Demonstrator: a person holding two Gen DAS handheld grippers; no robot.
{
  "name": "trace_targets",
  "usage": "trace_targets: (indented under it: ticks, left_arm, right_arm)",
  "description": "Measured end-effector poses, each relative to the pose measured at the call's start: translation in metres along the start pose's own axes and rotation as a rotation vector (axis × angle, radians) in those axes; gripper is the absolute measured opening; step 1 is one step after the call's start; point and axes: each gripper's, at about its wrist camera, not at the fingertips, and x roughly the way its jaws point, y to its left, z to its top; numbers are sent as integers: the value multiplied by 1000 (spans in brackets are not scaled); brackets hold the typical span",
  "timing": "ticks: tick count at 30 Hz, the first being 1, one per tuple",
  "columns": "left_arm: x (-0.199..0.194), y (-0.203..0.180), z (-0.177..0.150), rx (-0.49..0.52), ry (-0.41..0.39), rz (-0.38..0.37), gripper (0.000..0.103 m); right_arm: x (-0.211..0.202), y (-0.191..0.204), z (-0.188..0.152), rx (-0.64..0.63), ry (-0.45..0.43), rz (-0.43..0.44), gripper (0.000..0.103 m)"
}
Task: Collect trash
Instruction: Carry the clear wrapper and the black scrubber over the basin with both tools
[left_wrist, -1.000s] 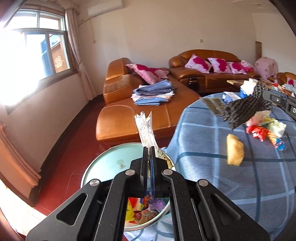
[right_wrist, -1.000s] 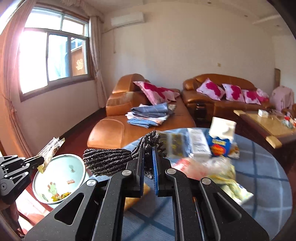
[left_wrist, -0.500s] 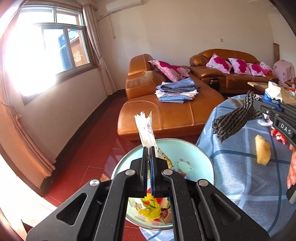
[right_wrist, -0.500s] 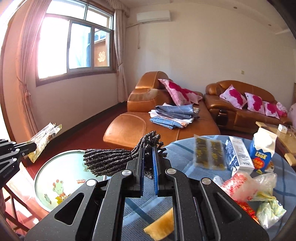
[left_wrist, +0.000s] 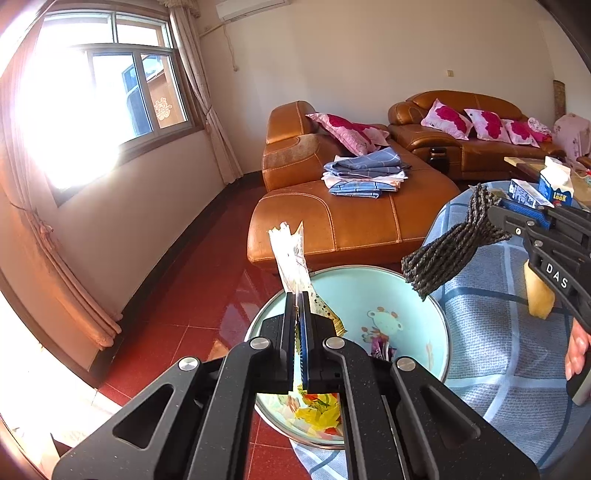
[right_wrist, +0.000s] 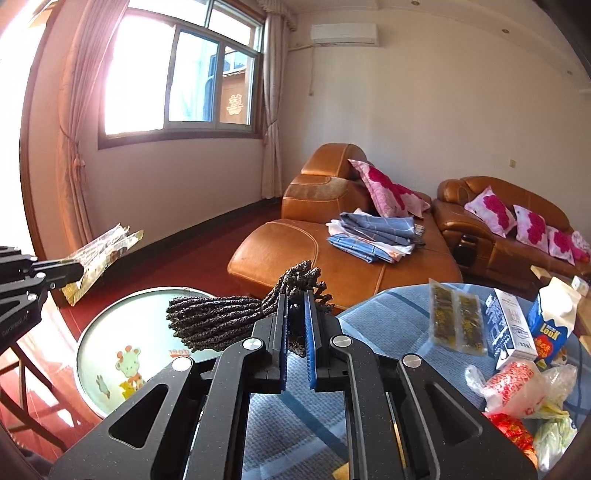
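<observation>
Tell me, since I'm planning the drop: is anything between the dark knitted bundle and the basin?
Nothing visible. The dark knitted bundle, clamped in the right tongs, hangs over the basin's table-side rim; only air shows beneath it.

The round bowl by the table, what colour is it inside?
Pale blue-green with cartoon animals; right wrist view shows it best.

Cloth-covered table (right_wrist: 388, 314), wrappers (right_wrist: 458, 321), perhaps cartons (right_wrist: 550, 328)
</observation>
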Motion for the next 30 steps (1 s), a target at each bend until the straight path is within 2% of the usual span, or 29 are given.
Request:
trace_targets:
  ticks: [19,30]
  left_arm:
    - [-3,2,-5,19,-1,14,2]
    - [-3,5,-7,18,5,11,2]
  right_arm:
    - [11,31,-4,-111,-1,33,9]
    - [10,33,-4,-119,-1,35,9]
